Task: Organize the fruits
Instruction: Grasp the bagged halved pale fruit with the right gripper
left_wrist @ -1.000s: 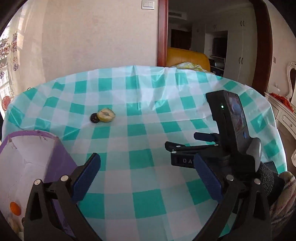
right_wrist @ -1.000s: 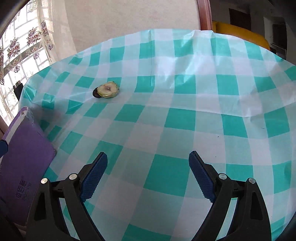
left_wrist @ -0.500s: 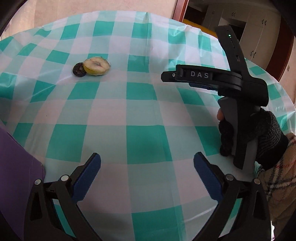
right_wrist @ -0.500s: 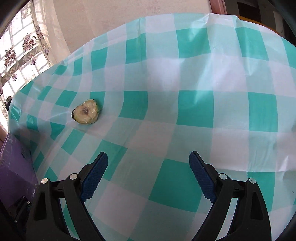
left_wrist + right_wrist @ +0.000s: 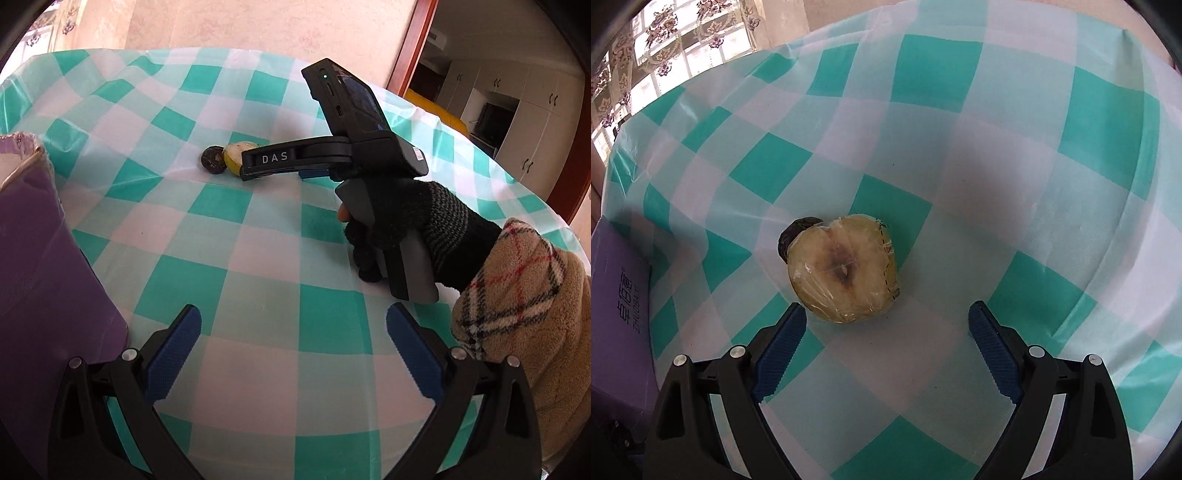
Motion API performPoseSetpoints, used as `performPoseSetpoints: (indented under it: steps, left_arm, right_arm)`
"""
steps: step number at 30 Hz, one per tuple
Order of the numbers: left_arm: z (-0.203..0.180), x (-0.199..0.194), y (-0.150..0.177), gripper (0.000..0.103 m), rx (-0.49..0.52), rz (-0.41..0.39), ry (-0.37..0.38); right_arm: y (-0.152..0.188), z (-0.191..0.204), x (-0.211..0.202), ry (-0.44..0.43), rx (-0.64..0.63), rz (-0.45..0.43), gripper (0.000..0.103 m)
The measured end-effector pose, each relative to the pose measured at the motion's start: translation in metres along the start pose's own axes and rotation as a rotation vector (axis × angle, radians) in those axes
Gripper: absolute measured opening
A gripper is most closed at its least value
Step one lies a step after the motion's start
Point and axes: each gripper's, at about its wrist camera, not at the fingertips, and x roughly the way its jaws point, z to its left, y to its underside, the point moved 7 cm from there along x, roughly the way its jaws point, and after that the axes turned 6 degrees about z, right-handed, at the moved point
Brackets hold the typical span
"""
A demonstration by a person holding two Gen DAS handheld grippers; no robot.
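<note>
A cut half fruit wrapped in clear film [image 5: 844, 267] lies cut face up on the green-checked tablecloth [image 5: 1015, 206]. A small dark wrinkled fruit [image 5: 792, 236] touches its far-left side. My right gripper [image 5: 886, 347] is open just short of the half fruit, which sits ahead of the left pad and not between the pads. In the left wrist view the right gripper's finger [image 5: 275, 160] reaches to the half fruit [image 5: 232, 155] and the dark fruit [image 5: 213, 159]. My left gripper [image 5: 293, 358] hangs open over bare cloth, holding nothing.
A purple box [image 5: 40, 258] stands at the table's left, seen too as the purple box [image 5: 617, 314] in the right wrist view. A gloved hand [image 5: 417, 225] with a plaid sleeve [image 5: 517, 306] holds the right gripper. A doorway and white cupboards lie beyond the table's right edge.
The right gripper has moved forward to the half fruit, which now looms large just ahead of its pads. The left gripper has swung left toward the purple box. Both stay open.
</note>
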Motion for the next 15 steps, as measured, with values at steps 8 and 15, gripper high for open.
performPoseSetpoints:
  steps: [8,15]
  left_arm:
    - [-0.001,0.003,0.0,0.101,0.008,0.009,-0.024]
    - [-0.001,0.005,0.001,0.101,0.008,0.021,-0.041]
  right_arm:
    - [-0.017,0.023,0.016,0.074,-0.109,0.021,0.087]
    - [-0.005,0.025,0.006,0.077,-0.098,0.003,0.056]
